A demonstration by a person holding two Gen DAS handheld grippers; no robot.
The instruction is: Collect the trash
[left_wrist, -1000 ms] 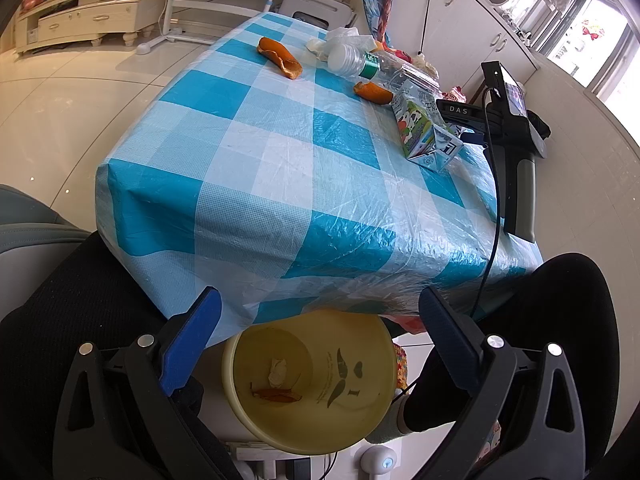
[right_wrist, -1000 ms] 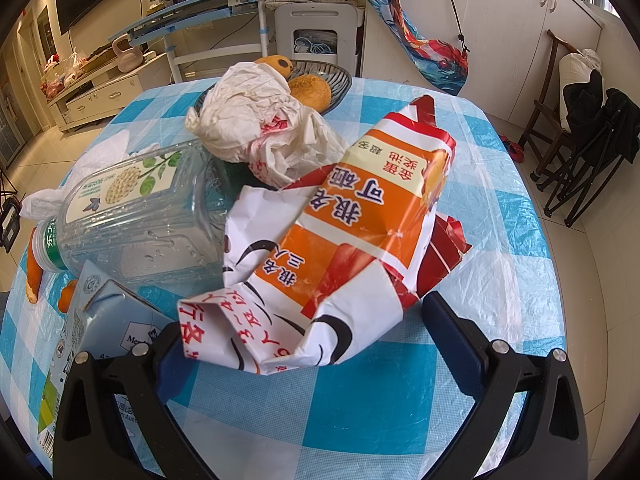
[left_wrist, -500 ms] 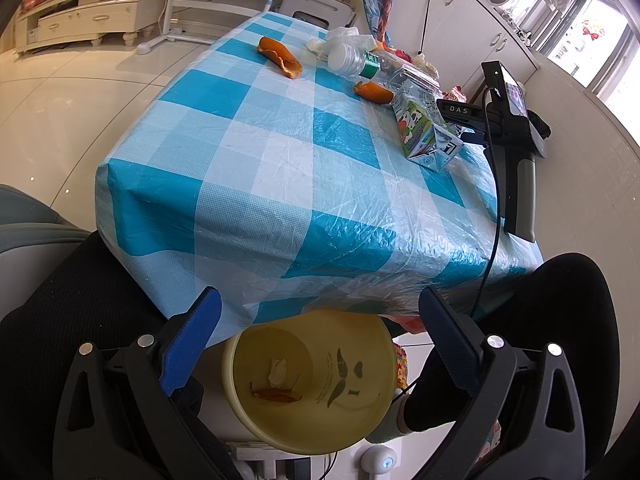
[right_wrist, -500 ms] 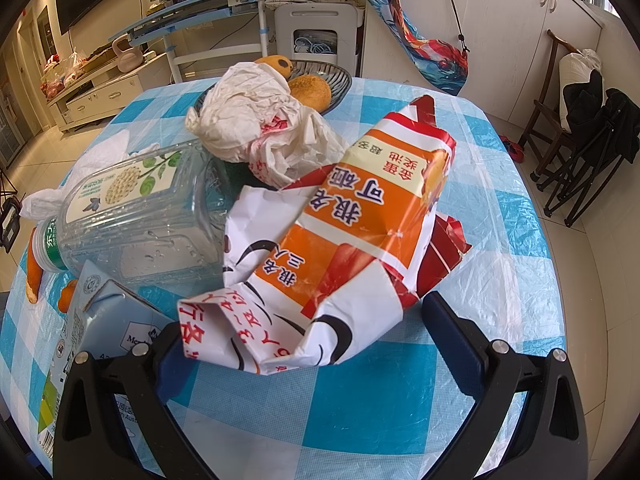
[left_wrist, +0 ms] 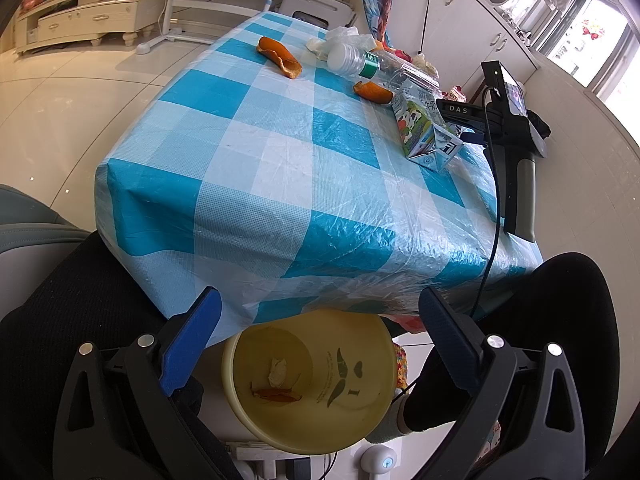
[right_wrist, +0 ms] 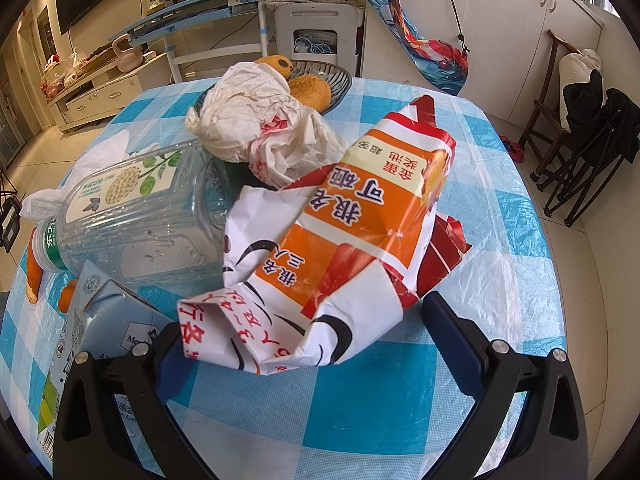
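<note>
My left gripper point(left_wrist: 316, 320) hangs open over a yellow bin point(left_wrist: 312, 384) below the table's near edge; a scrap of tissue and a bit of peel lie inside. On the blue checked tablecloth point(left_wrist: 280, 152) are two orange peels point(left_wrist: 280, 58), a clear bottle point(left_wrist: 360, 60) and a milk carton point(left_wrist: 424, 132). My right gripper point(right_wrist: 308, 344) is open around the near end of a crumpled orange-and-white snack bag point(right_wrist: 340, 248). Beside the bag lie the clear bottle point(right_wrist: 136, 216), the carton point(right_wrist: 100, 320) and a crumpled white plastic bag point(right_wrist: 260, 128).
A bowl with bread rolls point(right_wrist: 312, 88) stands behind the trash. The right handheld gripper point(left_wrist: 516, 152) shows at the table's right side in the left wrist view. A person's dark-clothed legs point(left_wrist: 72, 320) flank the bin. A folding chair point(right_wrist: 580, 136) stands on the right.
</note>
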